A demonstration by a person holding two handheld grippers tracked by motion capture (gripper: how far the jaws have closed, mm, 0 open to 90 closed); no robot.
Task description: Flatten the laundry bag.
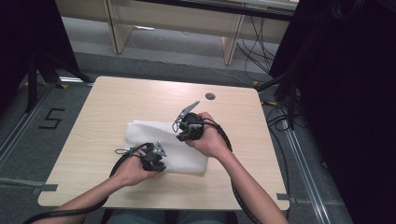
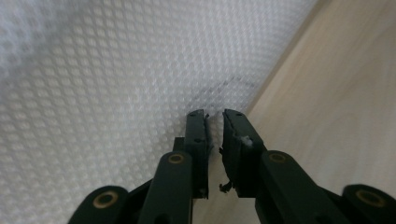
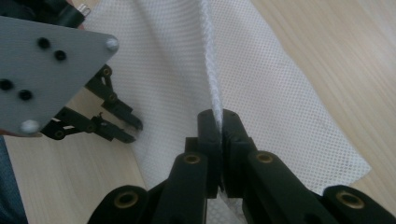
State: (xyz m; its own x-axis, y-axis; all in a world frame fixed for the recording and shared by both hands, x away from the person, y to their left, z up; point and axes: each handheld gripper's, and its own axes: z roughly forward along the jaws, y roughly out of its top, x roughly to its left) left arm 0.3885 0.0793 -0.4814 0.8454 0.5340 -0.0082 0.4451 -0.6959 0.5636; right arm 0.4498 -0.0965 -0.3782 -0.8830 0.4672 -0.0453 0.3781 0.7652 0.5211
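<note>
Fingertips [image 2: 196,122] of the left gripper [image 2: 214,116] sit nearly together, a thin slit between them, right at the border of the white mesh cloth [image 2: 116,70]; whether any of the mesh is caught in that slit I cannot tell. Beside them to one side runs the bare pale wood of the table [image 2: 336,93].

From above, the person's left hand [image 1: 132,170] holds that gripper [image 1: 161,167] low at the near edge of the cloth [image 1: 187,156], with its black cable [image 1: 60,213] trailing back off the near side of the table [image 1: 116,102].

A little farther in, the right hand [image 1: 210,140] holds the right gripper [image 1: 181,136] tilted over the middle of the cloth, its grey three-cornered plate [image 1: 187,109] pointing up and away. In the right gripper view its jaws are pressed tight together on a raised fold of the mesh [image 3: 212,88], which runs up from the tips as a narrow ridge while the rest of the sheet spreads flat on the wood to either side. The left gripper [image 3: 135,130] shows there too, at the cloth's edge.

Toward the far edge of the table is a small round dark grommet [image 1: 210,96]. Beyond it lie grey floor, loose cables [image 1: 257,51] and pale wooden furniture legs [image 1: 116,28].
</note>
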